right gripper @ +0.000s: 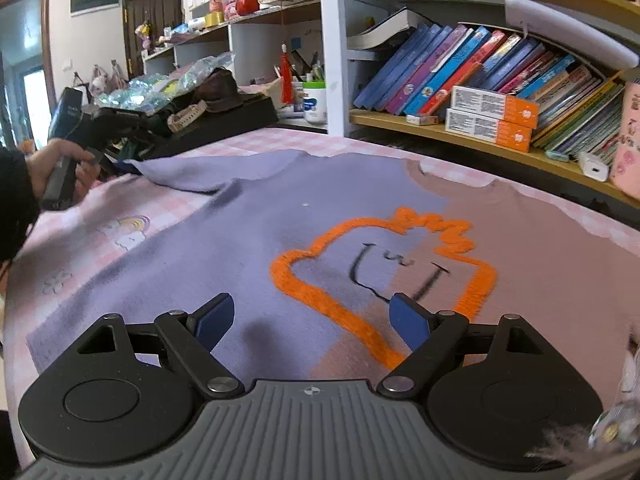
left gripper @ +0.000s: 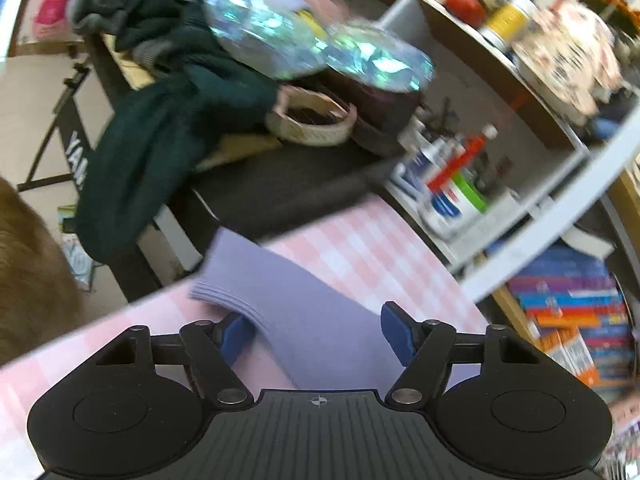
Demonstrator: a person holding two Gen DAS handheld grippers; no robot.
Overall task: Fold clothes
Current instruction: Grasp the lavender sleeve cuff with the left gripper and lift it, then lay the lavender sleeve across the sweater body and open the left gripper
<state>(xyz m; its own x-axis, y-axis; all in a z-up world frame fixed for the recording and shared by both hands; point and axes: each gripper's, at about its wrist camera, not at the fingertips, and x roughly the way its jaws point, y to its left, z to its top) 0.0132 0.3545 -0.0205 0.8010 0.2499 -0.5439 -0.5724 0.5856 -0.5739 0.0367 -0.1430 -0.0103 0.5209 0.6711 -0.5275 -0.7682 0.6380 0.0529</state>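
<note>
1. Pink gingham tablecloth (right gripper: 256, 140) covers the work surface. Bookshelves (right gripper: 472, 128) stand directly behind it, and a cluttered black side table (left gripper: 280, 184) stands at its far left edge. I judge this cloth to be the folding area, since the garment is spread across it.

2. At the far left of the right wrist view, a hand (right gripper: 60, 164) grips the handle of my left gripper (left gripper: 316, 332) at the sweater's left sleeve (left gripper: 280, 292). From the left wrist view, the lilac sleeve with its ribbed cuff lies between the blue fingers (left gripper: 236, 332). Jaws stand apart; I see no pad pressing the fabric. The placement suggests I am lining up to take the sleeve for an inward fold.

3. Centre: the sweater (right gripper: 248, 240) lies flat, face up, with its neckline towards the shelves. It is lilac on the left half and dusty pink on the right, with an orange-outlined cartoon face (right gripper: 384, 272) at mid-chest. Laid out this way, both sleeves and the hem stay reachable. No fold is visible yet.

4. My right gripper (right gripper: 312, 324) hovers low over the lower chest, jaws wide apart and nothing between them. I cannot tell whether the fingertips touch the knit. I judge it is waiting, or ready to pin the body while the sleeve is brought over.

5. Right: boxed items and books on the shelf sit clear of the garment.
</note>
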